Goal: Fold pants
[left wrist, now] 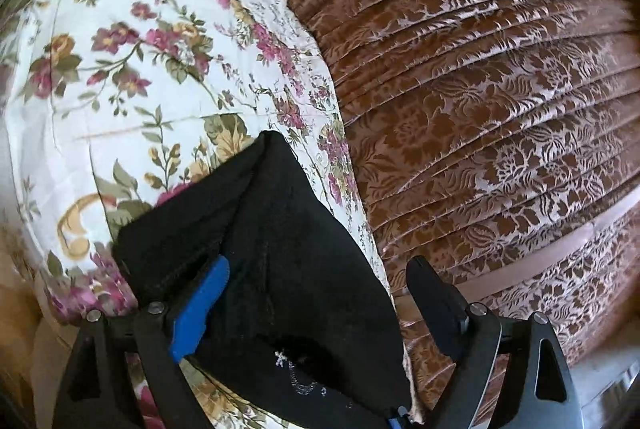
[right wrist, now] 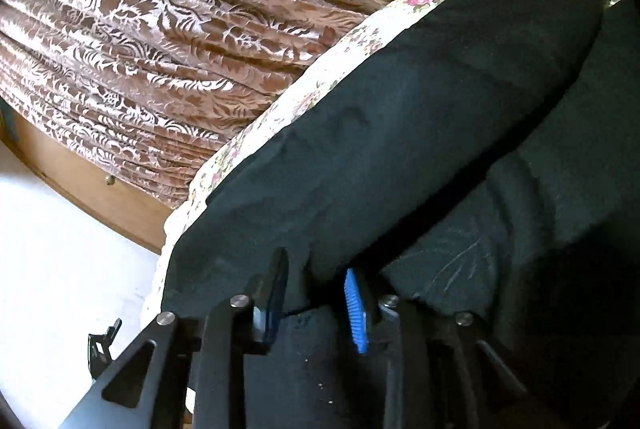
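Observation:
The black pants lie on a white floral quilt. In the left wrist view my left gripper is open wide, its blue-padded finger resting on the pants and the other finger off the cloth to the right. In the right wrist view the pants stretch away as a long black leg along the quilt's edge. My right gripper is narrowed onto a fold of the black cloth, which sits between its fingers.
A brown and pink brocade bedspread covers the bed beside the quilt; it also shows in the right wrist view. A wooden bed frame and pale floor lie at the left.

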Available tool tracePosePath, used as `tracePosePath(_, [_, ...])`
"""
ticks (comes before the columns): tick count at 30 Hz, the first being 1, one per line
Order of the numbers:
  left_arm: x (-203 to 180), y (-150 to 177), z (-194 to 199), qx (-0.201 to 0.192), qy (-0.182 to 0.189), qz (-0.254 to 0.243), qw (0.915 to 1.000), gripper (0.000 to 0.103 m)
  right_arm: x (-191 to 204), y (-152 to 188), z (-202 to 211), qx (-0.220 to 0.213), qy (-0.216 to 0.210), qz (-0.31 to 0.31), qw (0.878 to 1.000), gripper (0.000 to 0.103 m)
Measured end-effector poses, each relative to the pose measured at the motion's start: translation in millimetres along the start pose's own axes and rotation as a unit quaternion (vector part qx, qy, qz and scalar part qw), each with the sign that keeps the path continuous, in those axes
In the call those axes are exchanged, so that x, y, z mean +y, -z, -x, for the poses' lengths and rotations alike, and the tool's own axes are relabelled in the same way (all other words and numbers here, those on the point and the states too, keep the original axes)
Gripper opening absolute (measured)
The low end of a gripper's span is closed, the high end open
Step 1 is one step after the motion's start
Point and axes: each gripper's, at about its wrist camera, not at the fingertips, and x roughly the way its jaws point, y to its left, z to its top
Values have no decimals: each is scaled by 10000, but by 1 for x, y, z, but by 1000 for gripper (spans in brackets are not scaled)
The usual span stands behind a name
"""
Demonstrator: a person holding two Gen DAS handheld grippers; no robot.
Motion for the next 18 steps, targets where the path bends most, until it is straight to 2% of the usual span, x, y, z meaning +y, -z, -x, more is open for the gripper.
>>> tracePosePath(3, [-3, 1, 2, -65, -63, -114, 9999, 88, -8, -7, 8, -176, 157, -134, 9996, 28])
tracePosePath(6, [-10, 5, 18, -559, -598, -331, 9961, 87, -20, -16, 16, -351, 265, -394, 9983, 28])
tracePosePath(8, [-19, 9, 23, -638, -692, -563, 9940, 87, -27, -21, 23, -509, 364, -504, 9968, 29])
tracePosePath(9, [-24, 12, 23, -581, -677, -692, 9936, 86, -32, -24, 24, -527, 459, -582, 9959, 30])
tracePosePath(12, [-38, 26, 19, -336, -600, -1077, 9918, 86, -43, -27, 23, -518, 291, -790, 9951, 30])
tracePosePath(15, [-39, 37, 6, -9, -584, -1135, 9918, 84, -45, -33, 20, -617, 157, -825, 9946, 30])
tracePosePath(17, [-34, 39, -4, 195, -768, -1151, 9902, 70, -46, -37, 20, -699, 44, -864, 9938, 30])
tracePosePath(18, [-30, 38, -15, 422, -979, -1200, 9870, 61, -46, -38, 20, -729, 0, -886, 9934, 27])
